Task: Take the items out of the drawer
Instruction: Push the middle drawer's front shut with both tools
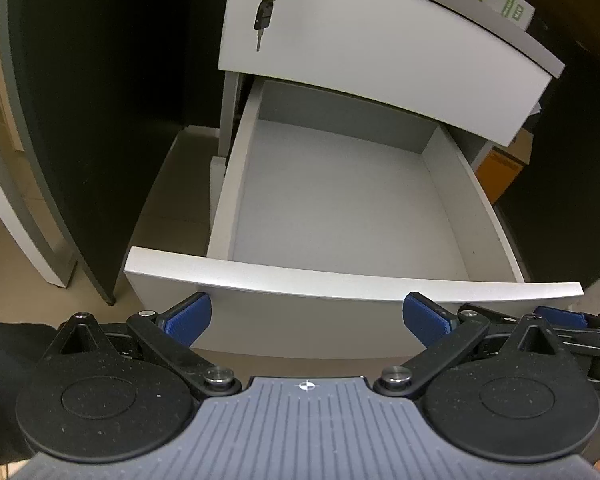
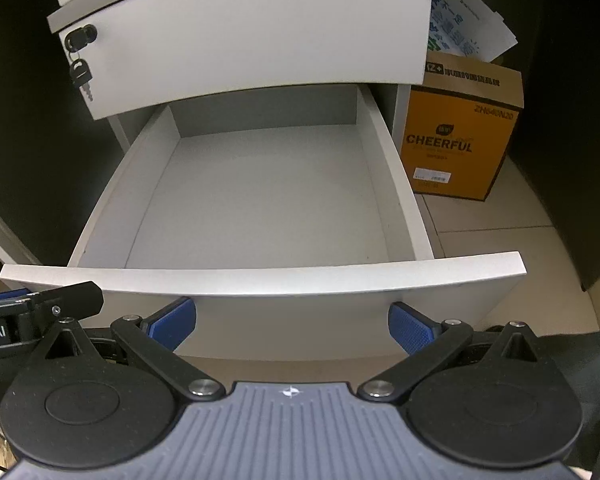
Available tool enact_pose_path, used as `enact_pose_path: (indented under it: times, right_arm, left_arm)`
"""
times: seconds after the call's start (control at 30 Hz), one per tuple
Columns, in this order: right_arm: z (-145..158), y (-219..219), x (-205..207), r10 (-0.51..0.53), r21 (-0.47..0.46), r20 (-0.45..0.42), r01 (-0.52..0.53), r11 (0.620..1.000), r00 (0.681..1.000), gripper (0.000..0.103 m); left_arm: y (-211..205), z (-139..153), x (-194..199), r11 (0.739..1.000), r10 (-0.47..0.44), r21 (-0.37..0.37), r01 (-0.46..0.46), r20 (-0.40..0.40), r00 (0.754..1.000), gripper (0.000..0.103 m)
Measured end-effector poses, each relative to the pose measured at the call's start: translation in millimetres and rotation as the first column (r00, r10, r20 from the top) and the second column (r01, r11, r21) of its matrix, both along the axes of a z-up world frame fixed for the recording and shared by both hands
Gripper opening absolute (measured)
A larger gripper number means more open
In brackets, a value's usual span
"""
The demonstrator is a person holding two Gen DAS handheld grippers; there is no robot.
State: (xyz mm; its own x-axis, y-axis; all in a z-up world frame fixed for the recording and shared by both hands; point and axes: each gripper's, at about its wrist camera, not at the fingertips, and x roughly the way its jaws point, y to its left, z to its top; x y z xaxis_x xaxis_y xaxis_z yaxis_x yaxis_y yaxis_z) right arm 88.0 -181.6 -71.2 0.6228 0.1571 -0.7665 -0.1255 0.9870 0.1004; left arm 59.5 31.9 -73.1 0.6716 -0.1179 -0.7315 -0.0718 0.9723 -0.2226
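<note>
Tiled floor, white pedestal cabinet between dark panels. Drawer (image 1: 352,280) pulled fully out at 12 o'clock of both wrist views: pale grey box, bare bottom, curved white front. Left gripper (image 1: 306,318) and right gripper (image 2: 292,320) spread wide, holding nothing, just short of that front. Keys (image 1: 265,16) at 11, orange carton (image 2: 460,140) at 2.

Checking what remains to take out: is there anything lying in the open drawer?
No, the open drawer shows only its bare grey floor and walls, with nothing lying in it.
</note>
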Motion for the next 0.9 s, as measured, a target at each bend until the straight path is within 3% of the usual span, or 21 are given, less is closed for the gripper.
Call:
enact_pose_path:
  times: [0.9]
  right_arm:
    - [-15.1, 10.6, 115.4, -0.013, 0.009, 0.119, 0.012, 1.000, 0.993, 0.103]
  left_arm:
    - [2.9, -8.0, 112.3, 1.000, 0.017, 0.020, -0.018, 0.077, 0.997, 0.103]
